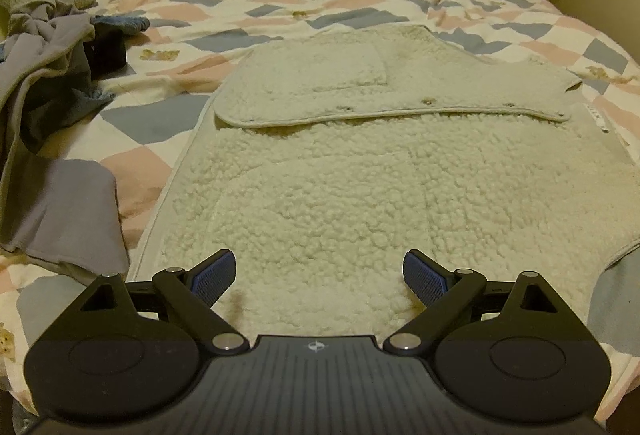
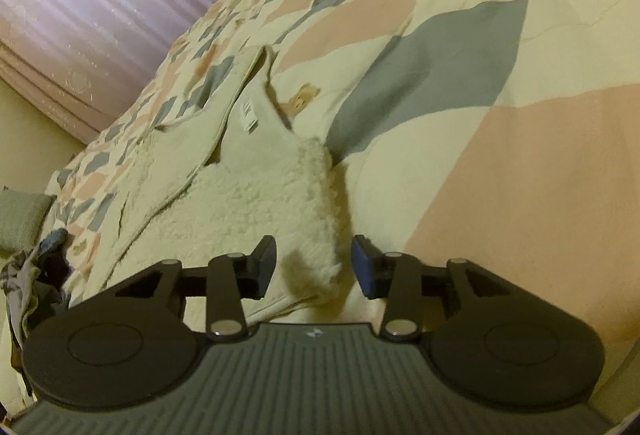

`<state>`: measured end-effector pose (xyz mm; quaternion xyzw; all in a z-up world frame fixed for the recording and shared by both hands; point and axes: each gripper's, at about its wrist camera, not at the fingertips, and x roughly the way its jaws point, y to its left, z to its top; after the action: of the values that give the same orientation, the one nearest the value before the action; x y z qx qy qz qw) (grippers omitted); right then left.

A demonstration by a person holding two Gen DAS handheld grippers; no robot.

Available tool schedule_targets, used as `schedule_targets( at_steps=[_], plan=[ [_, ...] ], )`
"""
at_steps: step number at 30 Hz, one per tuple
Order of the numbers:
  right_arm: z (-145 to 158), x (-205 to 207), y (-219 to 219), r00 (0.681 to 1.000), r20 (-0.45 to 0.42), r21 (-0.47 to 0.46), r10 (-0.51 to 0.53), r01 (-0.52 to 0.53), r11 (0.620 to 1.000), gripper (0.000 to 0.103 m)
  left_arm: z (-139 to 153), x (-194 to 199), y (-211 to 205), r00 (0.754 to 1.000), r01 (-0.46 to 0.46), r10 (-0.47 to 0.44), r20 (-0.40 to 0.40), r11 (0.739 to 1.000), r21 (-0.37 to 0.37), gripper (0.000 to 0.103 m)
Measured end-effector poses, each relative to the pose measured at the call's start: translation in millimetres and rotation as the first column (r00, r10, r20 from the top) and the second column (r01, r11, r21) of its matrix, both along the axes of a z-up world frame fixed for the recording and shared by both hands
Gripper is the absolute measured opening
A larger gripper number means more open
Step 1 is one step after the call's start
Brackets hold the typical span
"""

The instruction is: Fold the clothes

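The fleece (image 1: pixel 360 203) lies spread on the quilt (image 1: pixel 192 23), its far panel (image 1: pixel 340 83) turned over onto the body. It looks thick, soft and bulky, likely light but springy, so folds may puff open. The bound hem seems the firmest hold. The left gripper (image 1: pixel 319 277) hangs wide open over the near edge, holding nothing. The right gripper (image 2: pixel 314 261), part open, straddles the fleece's corner (image 2: pixel 308 195) without pinching it

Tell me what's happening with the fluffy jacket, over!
Left tool open over the fluffy jacket. Right tool open, straddling the jacket's edge. One flap folded over. Pile of clothes off to the left, nothing in the way.
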<state>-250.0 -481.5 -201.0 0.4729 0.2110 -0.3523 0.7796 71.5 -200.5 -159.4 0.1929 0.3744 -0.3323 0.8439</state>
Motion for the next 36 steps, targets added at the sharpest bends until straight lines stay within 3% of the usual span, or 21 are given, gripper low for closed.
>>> schedule_targets(
  at_steps=[4, 6, 10, 14, 16, 18, 22, 26, 28, 30, 33, 36],
  plan=[
    [4.2, 7.7, 5.8, 0.999, -0.009, -0.017, 0.037, -0.037, 0.999, 0.038, -2.0, 3.6, 1.7, 1.000, -0.006, 0.005, -0.012, 1.000, -0.003, 0.093],
    [5.6, 7.4, 7.1, 0.999, -0.011, -0.027, 0.037, -0.038, 0.999, 0.033, -2.3, 5.1, 1.7, 1.000, -0.007, 0.007, -0.014, 1.000, 0.001, 0.093],
    [0.9, -2.8, 2.1, 1.000, 0.018, 0.023, -0.007, 0.007, 1.000, 0.027, -0.3, 7.1, 4.6, 1.000, -0.012, 0.011, -0.011, 1.000, -0.009, 0.093],
    [-7.7, -3.2, 1.8, 0.998, 0.050, 0.065, -0.025, 0.022, 0.998, 0.028, -1.9, 11.2, 8.8, 0.999, -0.020, 0.019, -0.035, 1.000, -0.022, 0.093],
    [-5.4, 1.8, 5.2, 0.999, 0.042, 0.057, -0.014, 0.011, 0.998, 0.012, -2.8, 12.9, 11.1, 0.999, -0.026, 0.026, -0.039, 0.999, -0.022, 0.093],
    [-0.3, 3.8, 7.8, 0.998, 0.051, 0.053, -0.022, 0.019, 0.998, 0.012, -1.7, 14.2, 14.3, 0.999, -0.031, 0.030, -0.038, 0.999, -0.028, 0.093],
    [23.5, 14.2, 10.5, 0.999, 0.019, -0.011, -0.039, 0.040, 0.999, 0.011, 2.5, 20.7, 23.5, 0.999, -0.043, 0.041, -0.035, 0.998, -0.052, 0.093],
    [62.1, 56.3, 26.1, 0.993, -0.112, -0.198, 0.035, -0.057, 0.979, 0.011, 5.0, 32.4, 36.1, 0.998, -0.054, 0.050, -0.049, 0.995, -0.083, 0.093],
    [84.5, 90.2, 40.3, 0.982, -0.167, -0.305, 0.094, -0.142, 0.942, 0.011, 6.2, 39.8, 44.2, 0.997, -0.061, 0.057, -0.051, 0.994, -0.094, 0.093],
    [108.3, 128.5, 62.3, 0.965, -0.195, -0.406, 0.177, -0.244, 0.881, 0.011, 7.7, 47.5, 53.4, 0.996, -0.074, 0.068, -0.057, 0.992, -0.106, 0.093],
    [139.6, 186.8, 114.5, 0.906, -0.256, -0.543, 0.336, -0.422, 0.726, 0.011, 7.9, 58.5, 68.0, 0.992, -0.095, 0.082, -0.098, 0.986, -0.139, 0.093],
    [147.9, 233.1, 176.4, 0.806, -0.319, -0.597, 0.498, -0.579, 0.555, 0.011, 8.1, 69.5, 82.5, 0.986, -0.117, 0.094, -0.138, 0.978, -0.171, 0.093]
  ],
)
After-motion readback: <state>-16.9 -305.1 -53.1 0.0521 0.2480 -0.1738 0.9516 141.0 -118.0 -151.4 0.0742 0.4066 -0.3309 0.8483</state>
